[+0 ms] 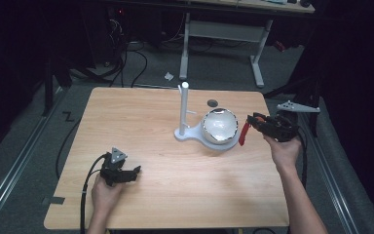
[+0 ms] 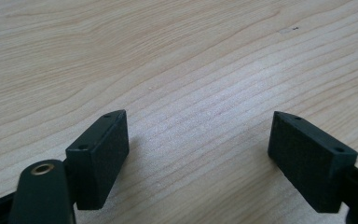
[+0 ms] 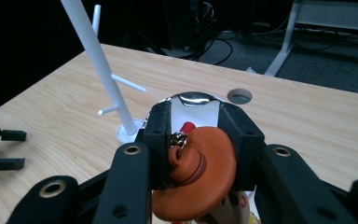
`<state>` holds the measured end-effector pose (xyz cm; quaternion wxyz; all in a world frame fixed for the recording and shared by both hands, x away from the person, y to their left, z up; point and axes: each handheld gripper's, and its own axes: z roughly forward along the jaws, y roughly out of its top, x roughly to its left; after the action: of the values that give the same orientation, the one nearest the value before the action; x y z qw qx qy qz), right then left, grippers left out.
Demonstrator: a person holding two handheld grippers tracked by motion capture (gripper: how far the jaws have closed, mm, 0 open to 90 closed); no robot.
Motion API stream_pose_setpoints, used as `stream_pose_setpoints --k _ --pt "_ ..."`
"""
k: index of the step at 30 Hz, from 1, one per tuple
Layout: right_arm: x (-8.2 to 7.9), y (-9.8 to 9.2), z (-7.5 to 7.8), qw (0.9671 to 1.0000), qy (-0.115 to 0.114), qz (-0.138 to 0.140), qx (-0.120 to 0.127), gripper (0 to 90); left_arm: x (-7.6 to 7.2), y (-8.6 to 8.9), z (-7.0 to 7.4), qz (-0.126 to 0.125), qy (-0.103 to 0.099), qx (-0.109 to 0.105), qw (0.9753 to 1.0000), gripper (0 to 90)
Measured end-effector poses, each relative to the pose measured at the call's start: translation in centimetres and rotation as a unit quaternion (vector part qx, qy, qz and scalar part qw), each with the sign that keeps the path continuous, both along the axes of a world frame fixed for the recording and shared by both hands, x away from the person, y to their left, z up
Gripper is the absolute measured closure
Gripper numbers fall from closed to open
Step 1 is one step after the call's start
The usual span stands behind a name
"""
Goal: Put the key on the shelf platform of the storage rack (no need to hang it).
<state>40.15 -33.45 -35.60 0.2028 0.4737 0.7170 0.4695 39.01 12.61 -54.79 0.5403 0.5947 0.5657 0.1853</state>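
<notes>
Your right hand-held gripper is pinching an orange-brown keyring charm between its jaws, with a small metal ring showing at the charm's top and a red strap hanging below in the high view; the charm sits just off the right rim of the shiny bowl, which rests on the white stand's base; judging by that layout, the step in hand is most likely hanging the charm on one of the short pegs of the white post, so keep the pinch firm on the charm's body and leave the ring free; bring it over the bowl rather than through it, since a nudge could tip the light stand; approach the peg from its open tip and line the ring's opening up with the peg before you slide it on; let go only once the ring has settled against the post; your right hand is held above the worktop's right edge with the forearm angled in from below and the jaws aimed left toward the stand; your left hand-held gripper rests low on the worktop near the front left, jaws spread wide with nothing but bare wood between them, well apart from the stand; leave it parked there, or bring it across to steady the base if the post wobbles.
</notes>
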Motion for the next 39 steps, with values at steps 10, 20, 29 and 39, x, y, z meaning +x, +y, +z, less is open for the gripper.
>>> stream_pose_setpoints --k 10,20,29,39 --pt "1.7 1.5 0.2 1.0 0.004 0.008 -0.001 66.4 0.0 0.0 0.0 0.0 0.0 0.0 1.0 20.6" --pt "3.2 2.3 -0.1 0.9999 0.012 0.006 -0.002 66.3 0.0 0.0 0.0 0.0 0.0 0.0 1.0 20.6" --pt "4.4 2.9 -1.0 0.9997 0.025 0.003 -0.004 66.3 0.0 0.0 0.0 0.0 0.0 0.001 1.0 20.6" --pt "5.4 3.6 -2.1 0.9993 0.037 0.001 -0.004 66.2 0.0 0.0 0.0 0.0 0.0 0.001 1.0 20.6"
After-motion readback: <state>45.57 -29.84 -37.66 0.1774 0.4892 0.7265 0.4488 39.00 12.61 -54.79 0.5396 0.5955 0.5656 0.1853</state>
